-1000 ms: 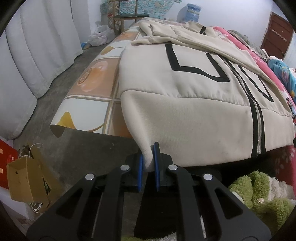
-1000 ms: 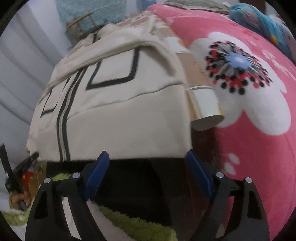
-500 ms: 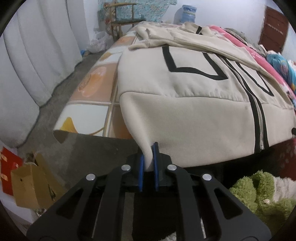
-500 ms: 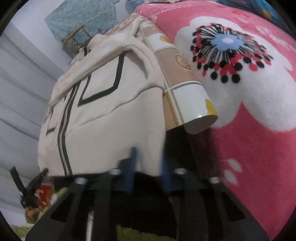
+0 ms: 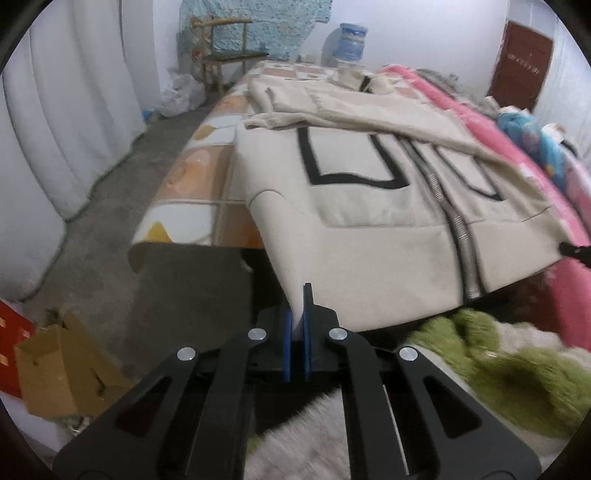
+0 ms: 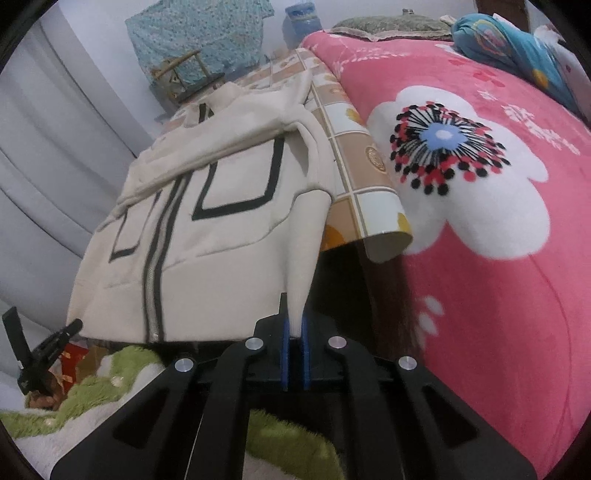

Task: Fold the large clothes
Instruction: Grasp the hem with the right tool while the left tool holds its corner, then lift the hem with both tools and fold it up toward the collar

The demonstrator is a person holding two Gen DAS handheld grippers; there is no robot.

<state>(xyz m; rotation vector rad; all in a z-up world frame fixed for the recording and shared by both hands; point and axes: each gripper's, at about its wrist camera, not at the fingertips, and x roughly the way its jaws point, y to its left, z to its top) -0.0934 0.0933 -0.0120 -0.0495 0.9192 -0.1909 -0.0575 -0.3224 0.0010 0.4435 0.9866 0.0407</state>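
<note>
A cream zip jacket [image 5: 369, 206] is spread front-up on the patterned mat [image 5: 199, 173] covering the bed. Its left hem corner is pinched in the closed left tool [image 5: 297, 325]; the right hem corner is clamped in the closed right tool [image 6: 293, 332].

We see a room with white walls [image 5: 424, 44] and a grey concrete floor [image 5: 122, 192]. White curtains [image 5: 66, 110] hang at the left side. At the far wall stands a wooden chair [image 5: 221, 62], behind it a blue patterned cloth [image 5: 255, 26], and near it a blue water bottle [image 5: 349, 40]. A dark red door [image 5: 521, 62] is in the right corner. A cardboard box [image 5: 62, 373] lies on the floor.
</note>
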